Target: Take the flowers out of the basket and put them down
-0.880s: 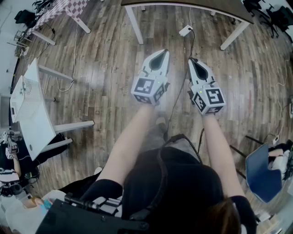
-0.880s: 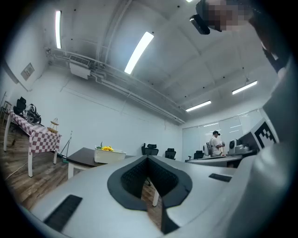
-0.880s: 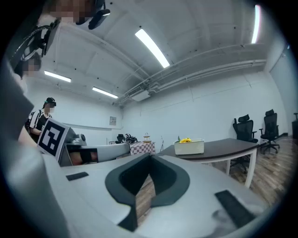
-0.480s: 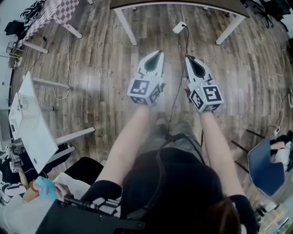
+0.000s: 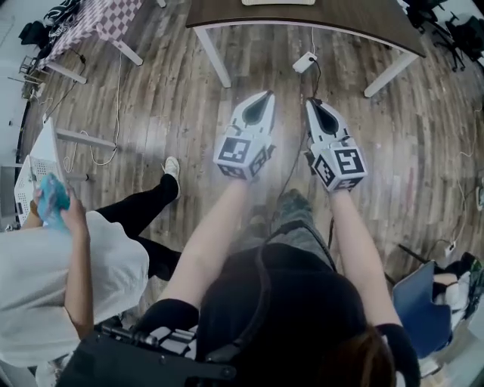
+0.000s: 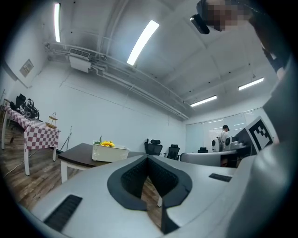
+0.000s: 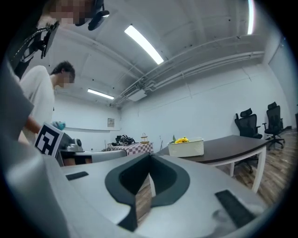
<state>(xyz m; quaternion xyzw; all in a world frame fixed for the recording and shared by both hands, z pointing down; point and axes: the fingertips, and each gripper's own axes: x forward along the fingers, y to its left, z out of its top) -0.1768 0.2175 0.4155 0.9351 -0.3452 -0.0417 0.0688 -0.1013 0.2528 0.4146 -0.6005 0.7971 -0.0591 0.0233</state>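
- Big office-type room: wood plank floor [image 5: 174, 113], white walls, strip lights overhead. A dark-topped table [image 5: 302, 19] stands ahead of the person, a checkered-cloth table [image 5: 98, 15] is off to the left, and there are office chairs [image 6: 153, 148] at the back.
- The white basket [image 6: 110, 152] sits on the dark table with the yellow flowers [image 6: 107, 144] poking up over its rim. Both are well apart from the grippers.
- Left gripper [image 5: 265, 98]: jaws pressed together, nothing between them, held level over the floor.
- Right gripper [image 5: 312, 104]: same deal, clamped on nothing, just beside the left one.
- Another person in a white top [image 5: 76, 272] is at the left of the head view holding something teal. Can't tell what it is.
- My read is that the task hasn't started. It needs a walk up to the table first, and the jaws have to open.
- Handling guess: the flowers look light, with soft heads that would crush easily.
- I'd grab the stem below the bloom, never the petals. The stems are hidden inside the basket, so no idea how they lie.
- The basket looks light too and might tag along, so the spare gripper could steady its rim.
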